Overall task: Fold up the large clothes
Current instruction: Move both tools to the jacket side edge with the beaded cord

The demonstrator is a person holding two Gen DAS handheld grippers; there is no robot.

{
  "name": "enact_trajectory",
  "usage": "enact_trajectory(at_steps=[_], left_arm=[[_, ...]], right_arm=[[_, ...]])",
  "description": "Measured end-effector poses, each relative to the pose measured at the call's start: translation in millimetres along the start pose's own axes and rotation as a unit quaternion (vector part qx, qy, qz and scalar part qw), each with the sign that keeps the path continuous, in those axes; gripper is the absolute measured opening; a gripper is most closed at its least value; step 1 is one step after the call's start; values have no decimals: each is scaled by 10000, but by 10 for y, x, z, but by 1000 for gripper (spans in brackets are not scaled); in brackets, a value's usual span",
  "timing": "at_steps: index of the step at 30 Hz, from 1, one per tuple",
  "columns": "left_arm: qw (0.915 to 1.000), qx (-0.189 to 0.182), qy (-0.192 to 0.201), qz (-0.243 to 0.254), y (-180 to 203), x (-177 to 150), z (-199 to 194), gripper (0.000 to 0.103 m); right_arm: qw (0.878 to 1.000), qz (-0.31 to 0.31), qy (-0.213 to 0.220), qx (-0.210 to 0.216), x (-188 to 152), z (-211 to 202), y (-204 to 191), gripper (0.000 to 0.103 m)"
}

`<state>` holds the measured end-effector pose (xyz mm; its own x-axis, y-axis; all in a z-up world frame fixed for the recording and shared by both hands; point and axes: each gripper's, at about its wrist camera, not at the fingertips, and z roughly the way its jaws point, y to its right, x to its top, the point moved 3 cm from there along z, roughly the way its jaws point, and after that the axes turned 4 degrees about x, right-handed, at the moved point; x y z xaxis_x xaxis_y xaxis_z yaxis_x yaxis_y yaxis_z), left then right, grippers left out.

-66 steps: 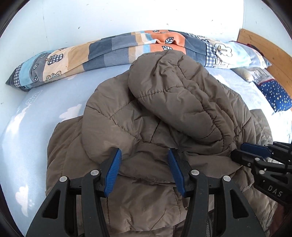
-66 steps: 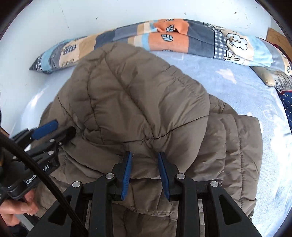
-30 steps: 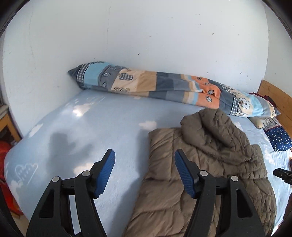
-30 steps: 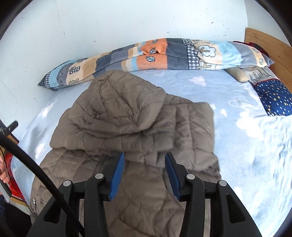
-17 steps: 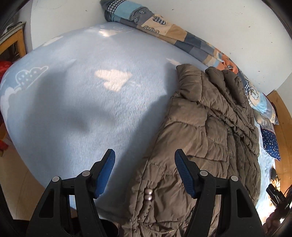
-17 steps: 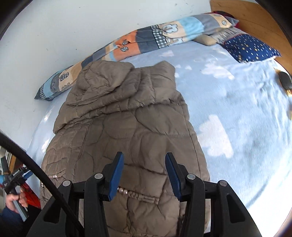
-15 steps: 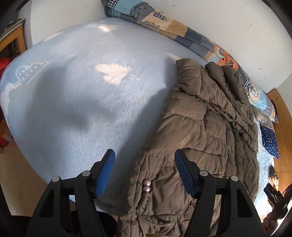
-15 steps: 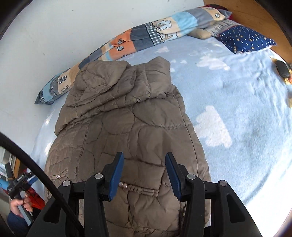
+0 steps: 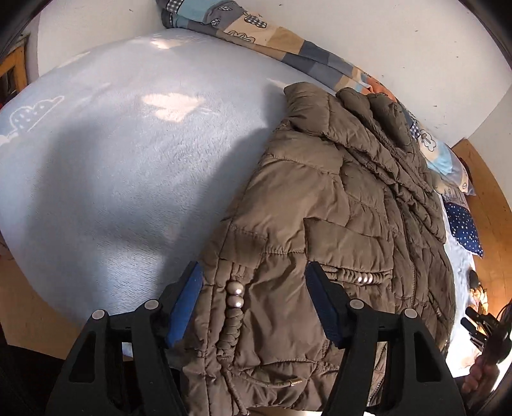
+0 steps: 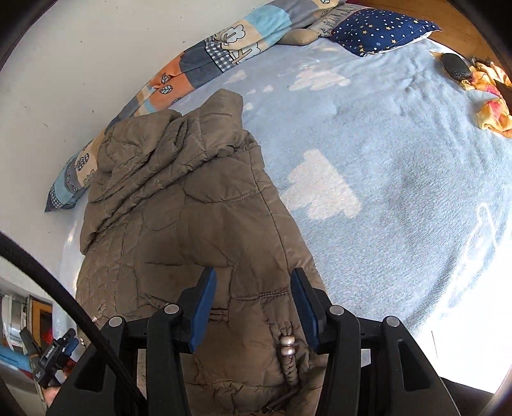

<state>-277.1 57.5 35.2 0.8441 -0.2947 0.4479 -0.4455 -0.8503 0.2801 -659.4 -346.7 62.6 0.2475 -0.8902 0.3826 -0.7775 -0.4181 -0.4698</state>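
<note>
Your brown puffer jacket lies on the bed, which is covered in a light blue fleece blanket with white cloud prints. It runs lengthwise from the near edge of the bed toward the wall side, hood bunched at the far end, just short of the long patchwork bolster along the wall edge. The hem sits at the near edge and seems to droop slightly over it; can't tell how far.

Left gripper: jaws apart, straddling the jacket's left hem corner. Fabric is between the blue pads, with the beaded drawcord roughly mid-gap. Pads are not visibly pressing on the cloth, so not clenched on anything.

Right gripper: jaws also apart, over the right hem corner. Its beaded cord lies near the right-hand pad. Fabric spans the gap, no pinch visible, so released here too.

The right wrist view shows your other gripper low at the left, off the bed's near edge, hand partly visible. The left wrist view shows a hand at the lower right edge.

Navy star pillow is at the far right corner by the wooden headboard. A yellow patterned cloth sits at the bed's right edge, well apart from the jacket.
</note>
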Motion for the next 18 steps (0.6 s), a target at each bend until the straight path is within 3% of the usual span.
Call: enact_trajectory(at_steps=[3,9,14,18], left_arm=[[9990,-106,-245,-358,-61,10,104,66],[9976,-64,-533,-439,-122,-15,185,66],[9971,-30,-582,-492,-77,4,173,66],[9982,82,-479,-345,-51,-29,143,66]], right_arm=[[9999,69,-33,-133,-23,-9,90,60],[9989,297,-122,-329,-129,-107,304,60],[9987,440,-237,-108,-265,-126,391,64],[9962,638,-580,89,-449,-15,408,64]])
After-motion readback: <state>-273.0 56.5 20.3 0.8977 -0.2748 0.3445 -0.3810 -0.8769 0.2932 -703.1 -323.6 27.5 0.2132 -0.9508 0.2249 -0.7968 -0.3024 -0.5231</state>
